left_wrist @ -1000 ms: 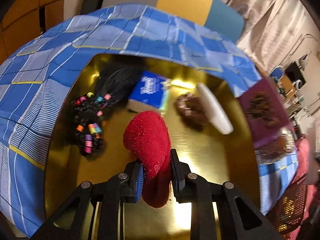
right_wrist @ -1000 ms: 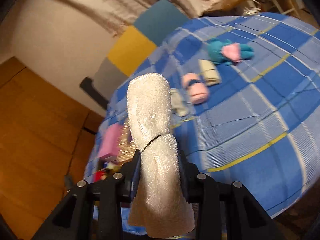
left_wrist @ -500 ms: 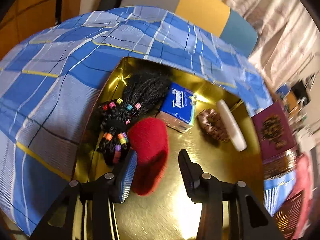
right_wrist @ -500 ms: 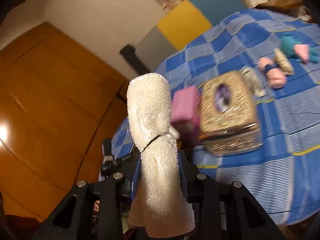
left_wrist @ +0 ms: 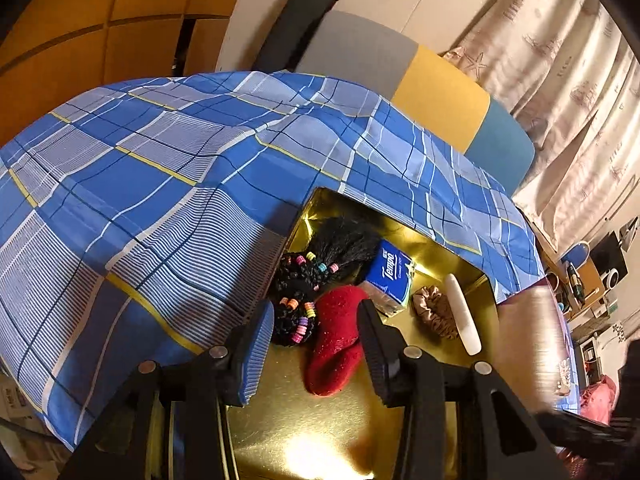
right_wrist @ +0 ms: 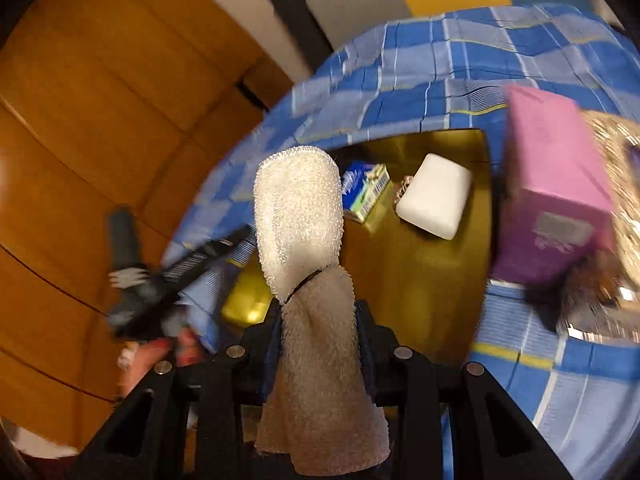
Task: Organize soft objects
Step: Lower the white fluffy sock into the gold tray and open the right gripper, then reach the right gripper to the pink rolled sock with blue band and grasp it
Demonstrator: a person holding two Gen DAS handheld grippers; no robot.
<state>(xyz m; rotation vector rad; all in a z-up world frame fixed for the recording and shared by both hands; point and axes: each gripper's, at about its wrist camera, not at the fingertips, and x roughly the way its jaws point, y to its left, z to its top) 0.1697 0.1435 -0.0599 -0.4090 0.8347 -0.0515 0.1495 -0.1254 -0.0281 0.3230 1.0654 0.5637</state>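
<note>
The left gripper (left_wrist: 316, 334) stands released, its jaws apart over the shiny gold tray (left_wrist: 344, 432) that lies on the bed's blue plaid sheet (left_wrist: 140, 184). Its jaws have just been opening, and the red fuzzy sock (left_wrist: 334, 350) shows between them but lies free on the tray, touched by neither pad. Just beside the sock, toward the tray's left edge, lies a black braided hairpiece with coloured beads (left_wrist: 312, 280). Toward the tray's far edge sit a blue tissue packet (left_wrist: 390, 274), a brown satin scrunchie (left_wrist: 434, 310) and a white oblong pad (left_wrist: 462, 314).

The right gripper (right_wrist: 318, 328) is clenched on a cream terry cloth roll tied with a thin black band (right_wrist: 304, 232), which stands upright between the jaws above the tray's near edge. Beyond the tray's right edge stand a pink box (right_wrist: 552, 184) and, behind it, a glittery gold box (right_wrist: 616, 176), both blurred.
</note>
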